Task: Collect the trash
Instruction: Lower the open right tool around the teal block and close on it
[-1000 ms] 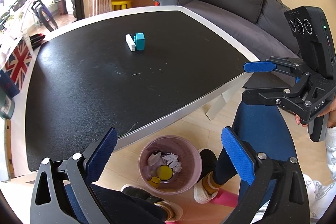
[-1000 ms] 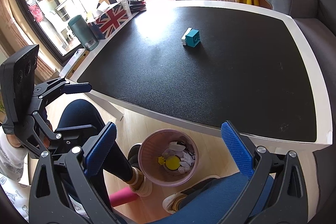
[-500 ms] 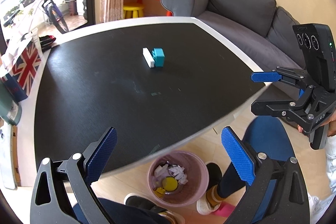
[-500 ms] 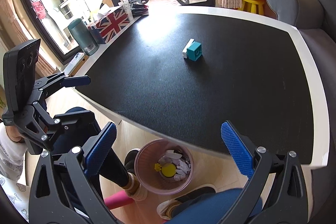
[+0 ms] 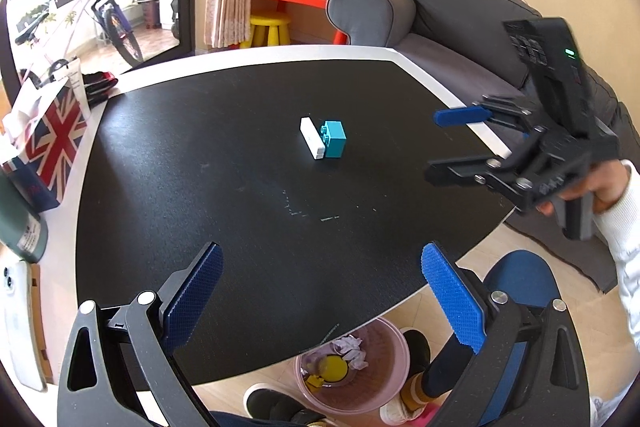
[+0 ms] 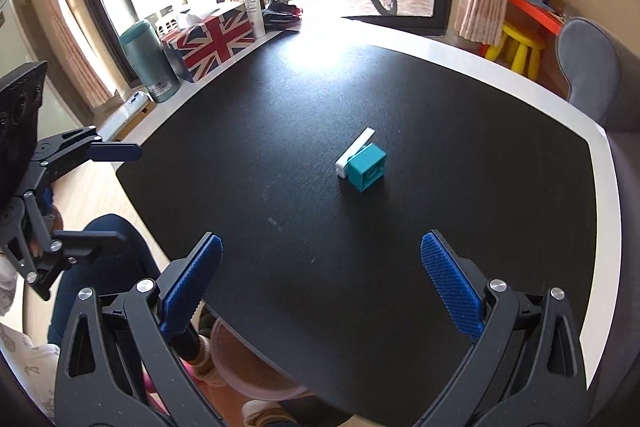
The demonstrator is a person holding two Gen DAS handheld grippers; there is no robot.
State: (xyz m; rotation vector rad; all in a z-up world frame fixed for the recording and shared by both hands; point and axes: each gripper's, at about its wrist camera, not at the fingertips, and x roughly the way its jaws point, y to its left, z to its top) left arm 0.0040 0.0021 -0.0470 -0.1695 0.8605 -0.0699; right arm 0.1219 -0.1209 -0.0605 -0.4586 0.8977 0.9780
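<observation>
A teal toy brick (image 5: 334, 139) and a white block (image 5: 311, 138) lie touching each other in the middle of the black table (image 5: 200, 187); they also show in the right wrist view, the brick (image 6: 367, 167) beside the white block (image 6: 354, 151). My left gripper (image 5: 320, 303) is open and empty over the table's near edge. My right gripper (image 6: 320, 287) is open and empty, also over the near part of the table, and shows at the right of the left wrist view (image 5: 460, 139). A pink bin (image 5: 352, 367) with crumpled paper and a yellow piece stands on the floor under the table edge.
A Union Jack tissue box (image 6: 210, 41), a green flask (image 6: 150, 61) and a white tube (image 6: 253, 13) stand along the table's left rim. A grey sofa (image 5: 460, 15) is beyond the right side. The person's legs and shoes are beside the bin.
Both grippers have risen and moved forward over the table toward the blocks. The bin has slid toward the bottom of both views and is partly hidden by the table edge.
</observation>
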